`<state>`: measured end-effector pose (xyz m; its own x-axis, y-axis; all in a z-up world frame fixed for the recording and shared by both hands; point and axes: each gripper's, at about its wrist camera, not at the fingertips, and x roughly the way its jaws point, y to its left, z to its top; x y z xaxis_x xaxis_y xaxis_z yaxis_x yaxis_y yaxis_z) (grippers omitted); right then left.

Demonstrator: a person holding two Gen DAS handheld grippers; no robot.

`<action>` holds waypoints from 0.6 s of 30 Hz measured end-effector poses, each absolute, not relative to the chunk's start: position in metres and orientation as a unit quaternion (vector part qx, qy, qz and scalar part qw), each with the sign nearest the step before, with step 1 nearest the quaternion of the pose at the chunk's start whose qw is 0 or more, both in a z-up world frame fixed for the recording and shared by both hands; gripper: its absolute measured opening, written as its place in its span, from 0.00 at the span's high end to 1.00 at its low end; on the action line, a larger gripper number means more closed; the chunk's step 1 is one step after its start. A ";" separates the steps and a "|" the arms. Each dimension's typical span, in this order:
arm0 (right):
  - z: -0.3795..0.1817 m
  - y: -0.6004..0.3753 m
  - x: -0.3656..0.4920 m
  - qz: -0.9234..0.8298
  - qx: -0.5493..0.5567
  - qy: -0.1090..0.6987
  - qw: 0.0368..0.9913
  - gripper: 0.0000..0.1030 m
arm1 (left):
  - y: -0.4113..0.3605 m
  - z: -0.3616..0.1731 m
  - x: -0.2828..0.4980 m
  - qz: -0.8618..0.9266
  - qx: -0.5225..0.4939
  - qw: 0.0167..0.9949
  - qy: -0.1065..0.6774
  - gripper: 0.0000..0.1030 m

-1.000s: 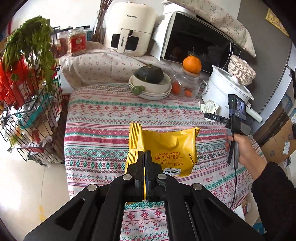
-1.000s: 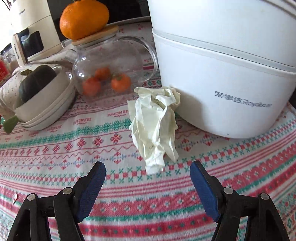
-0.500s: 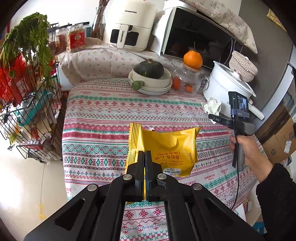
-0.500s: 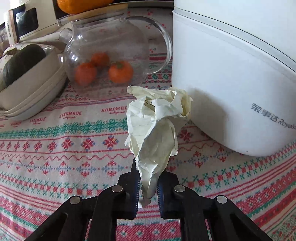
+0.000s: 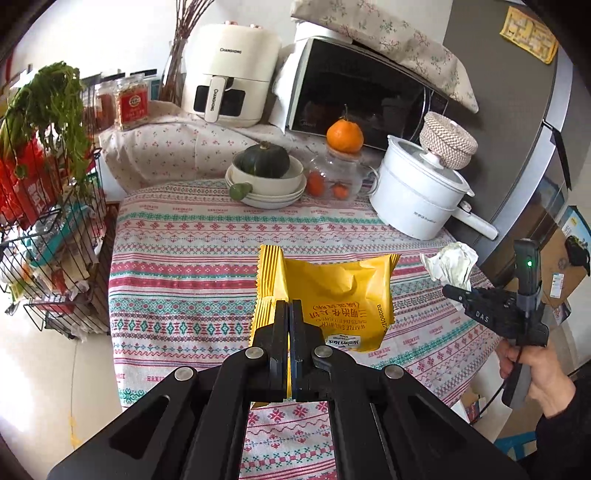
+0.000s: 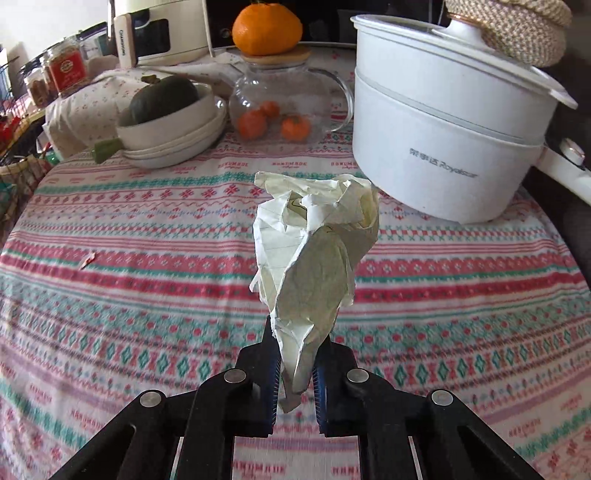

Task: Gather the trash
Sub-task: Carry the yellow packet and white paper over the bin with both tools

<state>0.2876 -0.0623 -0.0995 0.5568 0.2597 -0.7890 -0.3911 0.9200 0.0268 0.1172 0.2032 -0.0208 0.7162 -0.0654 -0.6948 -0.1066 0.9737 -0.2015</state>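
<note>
Over the patterned tablecloth my left gripper is pinched tight on a yellow snack wrapper, held up in the air. The print reads upside down, "WAFFLE SANDWICH" and "Member's Mark", with a code along one edge that starts B2020; the smaller lines I can't read. My right gripper is clamped on the tail of a crumpled paper wad, lifted clear of the cloth — in the left view the same wad sits over the table's right edge, and my right hand shows below the handle marked "DAS".

Other writing: "Royalstar" on the white cooker pot, "CHANGHONG" on the air fryer, "HANDMADE" woven into the cloth. The red jar has a label too small to read.

The pot stands just behind the wad, a woven cap on its lid. A glass teapot holds small oranges, with a big orange on its lid. A green squash lies in the stacked bowls. The microwave is half under a floral cover, and the wire rack is cut off at the left — its contents are a jumble. A tiny red scrap lies on the cloth.
</note>
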 end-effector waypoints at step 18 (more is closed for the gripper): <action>-0.047 -0.156 0.160 0.171 -0.070 0.435 0.882 0.88 | 0.084 -0.029 0.113 -0.106 -0.068 0.905 0.405 1.00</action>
